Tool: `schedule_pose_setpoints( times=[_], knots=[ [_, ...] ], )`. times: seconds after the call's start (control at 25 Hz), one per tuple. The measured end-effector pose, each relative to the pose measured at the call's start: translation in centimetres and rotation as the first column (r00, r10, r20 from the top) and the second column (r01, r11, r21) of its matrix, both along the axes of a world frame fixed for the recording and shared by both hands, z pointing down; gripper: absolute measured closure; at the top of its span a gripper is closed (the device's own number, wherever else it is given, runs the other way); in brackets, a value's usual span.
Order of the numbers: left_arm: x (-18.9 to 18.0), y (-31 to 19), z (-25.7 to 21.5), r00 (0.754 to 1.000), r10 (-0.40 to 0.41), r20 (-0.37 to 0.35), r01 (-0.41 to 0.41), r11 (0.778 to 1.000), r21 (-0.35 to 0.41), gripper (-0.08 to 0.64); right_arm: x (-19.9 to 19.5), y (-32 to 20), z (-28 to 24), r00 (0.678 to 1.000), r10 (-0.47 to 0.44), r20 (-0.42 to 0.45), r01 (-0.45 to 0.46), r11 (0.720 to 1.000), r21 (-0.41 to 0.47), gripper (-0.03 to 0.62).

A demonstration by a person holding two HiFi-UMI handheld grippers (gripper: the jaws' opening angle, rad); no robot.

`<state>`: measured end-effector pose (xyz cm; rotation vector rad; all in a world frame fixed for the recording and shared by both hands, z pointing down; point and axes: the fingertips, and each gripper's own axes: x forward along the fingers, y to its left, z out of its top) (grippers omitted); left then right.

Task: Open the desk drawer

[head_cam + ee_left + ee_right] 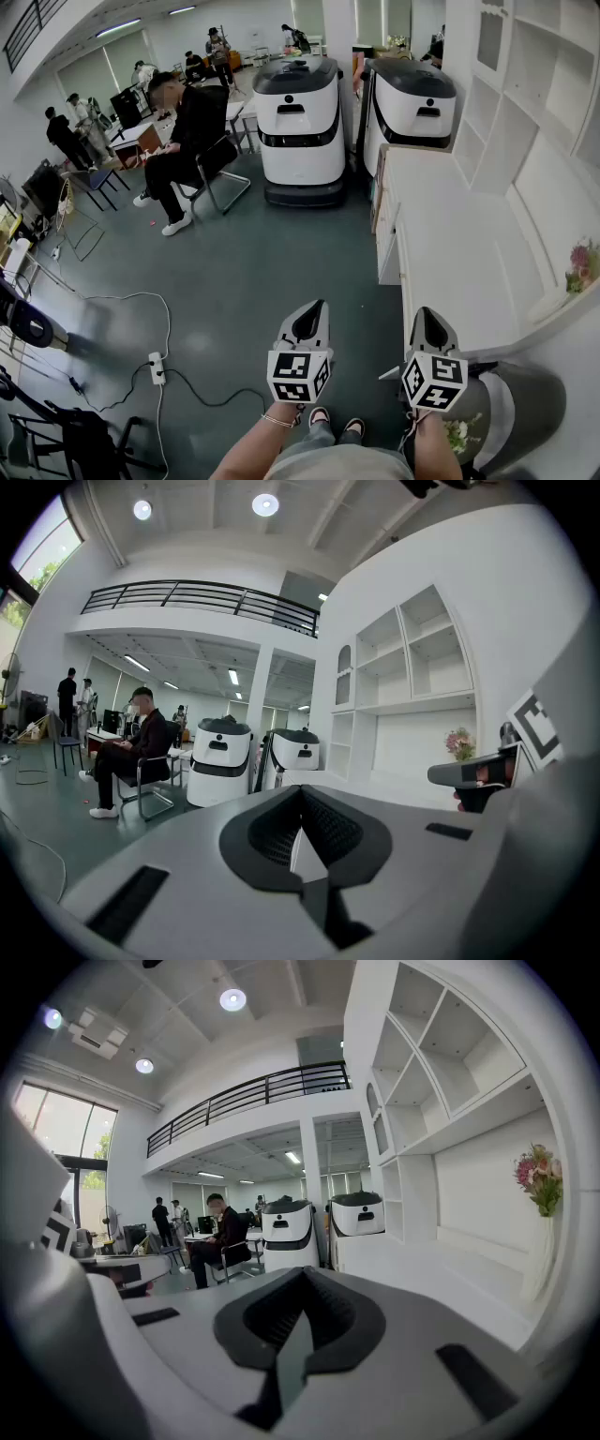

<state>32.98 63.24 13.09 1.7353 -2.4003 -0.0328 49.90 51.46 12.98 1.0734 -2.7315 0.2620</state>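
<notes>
A long white desk (459,253) runs along the right wall in the head view. Its drawer fronts (385,239) face the green floor and look flush and closed. I hold both grippers low and side by side, short of the desk's near end and touching nothing. My left gripper (309,323) is over the floor, shut and empty; its jaws (300,794) meet at the tips. My right gripper (428,330) is by the desk's near corner, its jaws (305,1277) also together with nothing between them. The desk top (412,1265) stretches ahead in the right gripper view.
Two white delivery robots (298,122) (412,108) stand at the desk's far end. A person sits on a chair (183,150) at the left. A power strip and cable (157,367) lie on the floor. Flowers (581,267) sit on the desk; a grey round bin (525,403) stands near right.
</notes>
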Motion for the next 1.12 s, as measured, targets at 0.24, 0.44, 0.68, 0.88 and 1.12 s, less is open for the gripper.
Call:
schedule_pose_setpoints(
  times=[0.24,0.44,0.68,0.88,1.12],
  knots=[
    [-0.33,0.43,-0.03,1.0,-0.008,0.001,0.008,1.0,0.001,0.541,-0.33,0.33,0.06,1.0,-0.018,0.003,0.018,1.0,-0.008,0.589],
    [-0.67,0.65,-0.09,1.0,-0.02,-0.005,0.02,1.0,0.005,0.541,-0.41,0.35,0.04,0.999,-0.018,0.027,0.018,1.0,-0.011,0.584],
    [-0.88,0.84,0.06,1.0,-0.02,-0.016,0.02,1.0,0.002,0.54,0.07,0.2,0.44,1.0,-0.002,0.018,0.002,1.0,-0.024,0.586],
    [-0.85,0.74,0.05,1.0,-0.015,-0.01,0.015,1.0,-0.002,0.49,0.16,-0.02,0.66,1.0,0.005,0.016,-0.005,1.0,-0.029,0.586],
    [-0.69,0.71,0.22,1.0,0.009,0.0,-0.009,1.0,-0.012,0.454,-0.27,0.21,0.89,1.0,0.001,0.012,-0.001,0.999,-0.034,0.586]
  ],
)
